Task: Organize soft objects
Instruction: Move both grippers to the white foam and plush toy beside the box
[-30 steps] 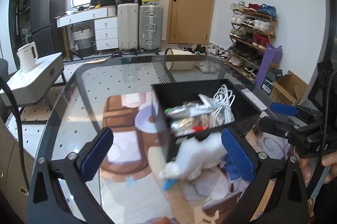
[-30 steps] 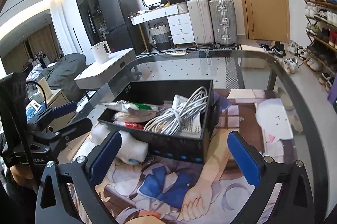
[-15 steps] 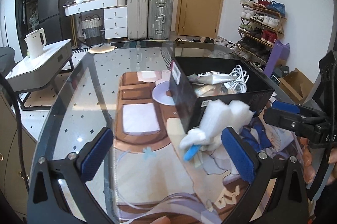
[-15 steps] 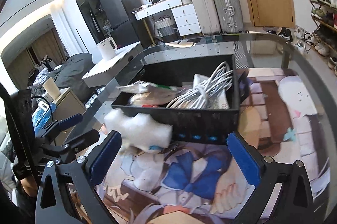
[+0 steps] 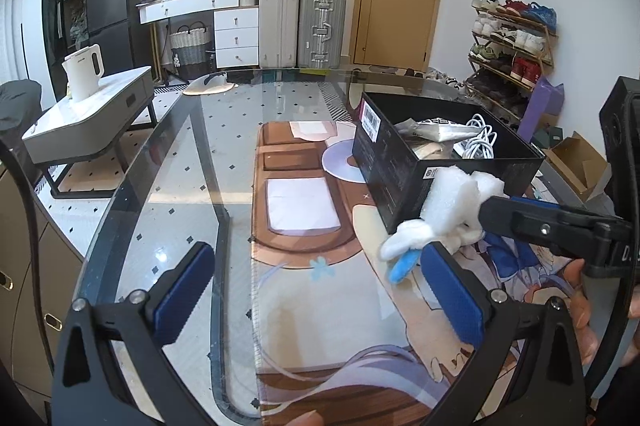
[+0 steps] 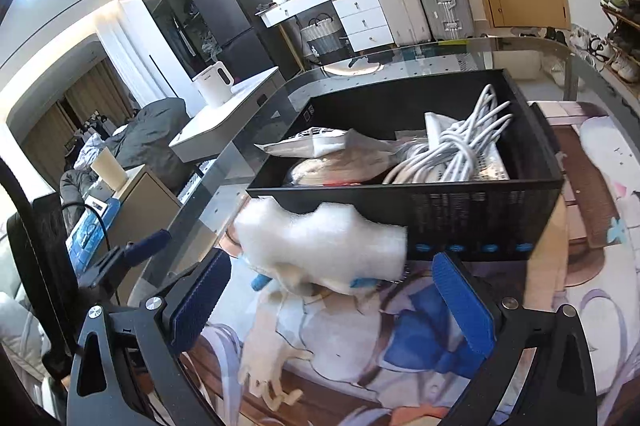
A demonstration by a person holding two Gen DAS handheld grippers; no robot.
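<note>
Plush toy (image 6: 320,250) looked soft and light, better grasped mid-body; right gripper (image 6: 328,298) and left gripper (image 5: 316,290) were spread wide.

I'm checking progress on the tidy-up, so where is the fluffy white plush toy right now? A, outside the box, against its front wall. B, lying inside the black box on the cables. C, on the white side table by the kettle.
A: the fluffy white plush toy sits outside the black cardboard box, against its front wall, between the right gripper's open jaws.
</note>
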